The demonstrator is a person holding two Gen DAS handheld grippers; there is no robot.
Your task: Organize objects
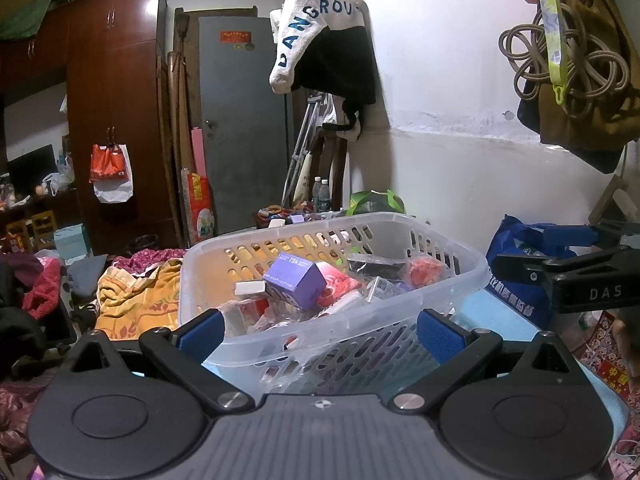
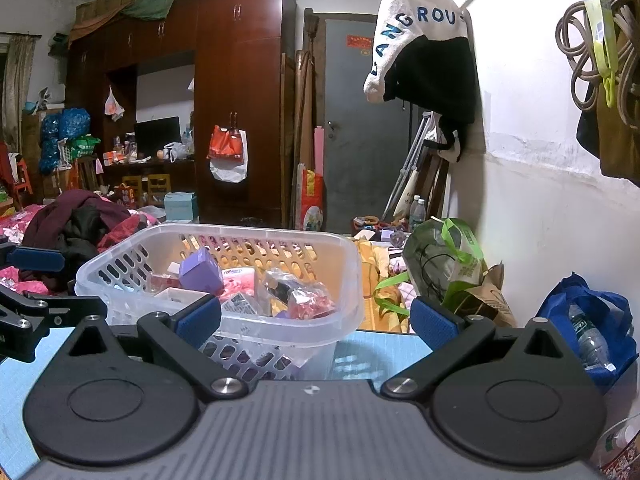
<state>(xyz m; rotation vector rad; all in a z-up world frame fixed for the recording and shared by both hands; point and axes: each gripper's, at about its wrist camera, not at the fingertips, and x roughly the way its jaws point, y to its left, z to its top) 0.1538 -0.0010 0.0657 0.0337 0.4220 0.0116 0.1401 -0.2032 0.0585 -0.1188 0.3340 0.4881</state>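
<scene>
Before the basket (image 1: 332,320), both grippers (image 1: 320,334) (image 2: 316,322) gape wide, holding nothing.

Dark red wardrobe (image 2: 240,92) left of grey door (image 2: 360,128); white wall (image 2: 532,184) on right, brightly lit.

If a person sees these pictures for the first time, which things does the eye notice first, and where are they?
First comes the clear plastic basket in the middle, standing on the light blue surface and full of small packages, with a purple box on top. Both the left gripper and the right gripper are open in front of it, holding nothing. Above, a white and black garment with blue letters hangs on the white wall.
</scene>
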